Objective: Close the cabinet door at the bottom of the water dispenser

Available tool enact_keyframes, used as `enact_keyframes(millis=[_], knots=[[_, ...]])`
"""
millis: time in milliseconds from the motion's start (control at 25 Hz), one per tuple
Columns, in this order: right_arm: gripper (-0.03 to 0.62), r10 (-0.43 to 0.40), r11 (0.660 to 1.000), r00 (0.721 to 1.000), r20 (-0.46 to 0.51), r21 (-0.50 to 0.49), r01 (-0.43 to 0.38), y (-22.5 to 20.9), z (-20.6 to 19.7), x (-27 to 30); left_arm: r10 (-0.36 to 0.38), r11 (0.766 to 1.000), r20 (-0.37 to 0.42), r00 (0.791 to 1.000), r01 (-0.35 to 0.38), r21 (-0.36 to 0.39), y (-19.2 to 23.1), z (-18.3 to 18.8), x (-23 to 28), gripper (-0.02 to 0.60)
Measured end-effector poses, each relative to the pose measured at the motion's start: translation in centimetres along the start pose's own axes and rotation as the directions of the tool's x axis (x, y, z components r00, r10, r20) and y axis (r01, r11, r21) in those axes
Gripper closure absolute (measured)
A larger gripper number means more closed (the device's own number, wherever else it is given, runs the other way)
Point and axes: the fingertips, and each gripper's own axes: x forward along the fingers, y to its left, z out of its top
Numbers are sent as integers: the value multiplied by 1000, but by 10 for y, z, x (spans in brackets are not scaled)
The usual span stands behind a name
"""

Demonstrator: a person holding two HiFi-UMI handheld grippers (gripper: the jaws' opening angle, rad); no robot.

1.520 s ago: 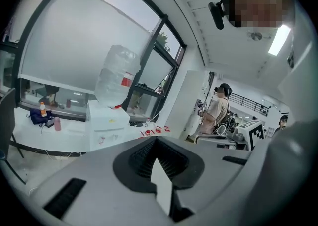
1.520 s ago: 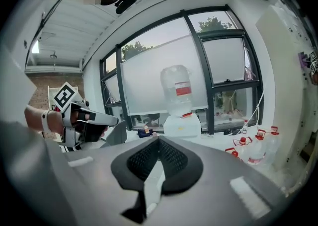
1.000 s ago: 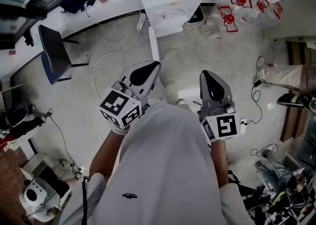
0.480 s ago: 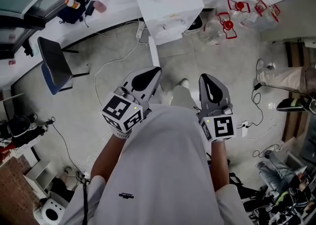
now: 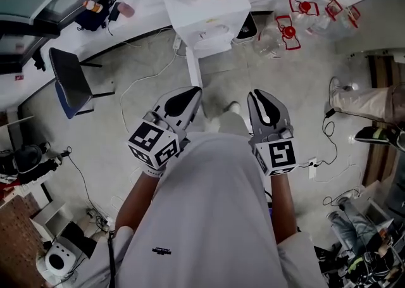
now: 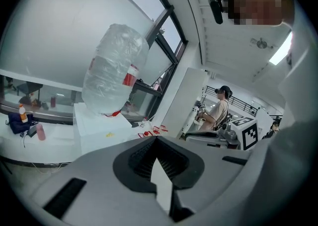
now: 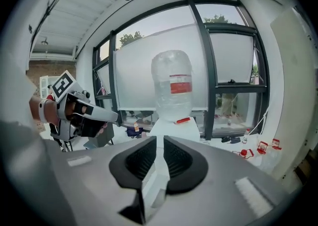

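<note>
Cabinet door (image 5: 191, 67), a thin white panel seen edge-on, stands open at the base of the water dispenser (image 5: 212, 18) and projects over the floor toward the person. Left gripper (image 5: 193, 93): jaw tips together, empty, just beside the door's free edge. Right gripper (image 5: 261, 97): jaws slightly parted, having just been opening, with nothing between them.

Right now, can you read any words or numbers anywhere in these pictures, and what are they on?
No text here is clear enough to read.
Red label on the water bottle: print too blurred to read.
Small dark logo on the white shirt: too small to read.
Yellow mark on the water dispenser: too small to read.
Marker cubes: black-and-white square patterns only, no words.
</note>
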Motion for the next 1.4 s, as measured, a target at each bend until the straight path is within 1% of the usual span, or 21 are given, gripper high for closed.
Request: enact_keyframes(millis=[80, 200, 440, 720, 880, 1000, 1040, 1080, 1160, 1400], knots=[[551, 13, 1000, 1000, -3, -2, -13, -6, -2, 1, 10, 1000, 0, 1000, -10, 2, -2, 0, 6, 575], [529, 33, 999, 999, -1, 3, -33, -11, -5, 3, 27, 1000, -5, 1000, -27, 1, -4, -2, 12, 575], [508, 119, 993, 992, -37, 8, -119, -19, -19, 22, 91, 995, -34, 995, -92, -26, 4, -14, 26, 575], [500, 236, 972, 967, -97, 20, -235, -16, -53, 46, 167, 981, -86, 982, -174, -81, 20, -51, 36, 575], [488, 297, 955, 945, -136, 23, -297, -9, -74, 61, 220, 967, -70, 973, -227, -114, 31, -65, 38, 575], [482, 326, 945, 935, -143, 12, -327, -5, -83, 73, 262, 952, -62, 963, -268, -149, 43, -79, 39, 575], [482, 332, 942, 932, -148, 9, -334, -4, -89, 77, 271, 947, -65, 960, -278, -160, 47, -86, 39, 575], [463, 340, 939, 928, -153, 10, -343, -3, -94, 82, 277, 943, -69, 958, -285, -171, 52, -92, 40, 575], [450, 358, 933, 920, -161, 16, -360, 1, -103, 93, 286, 936, -82, 955, -297, -190, 60, -107, 42, 575], [414, 410, 910, 885, -220, 28, -414, 17, -144, 129, 330, 914, -104, 938, -345, -216, 97, -140, 44, 575]])
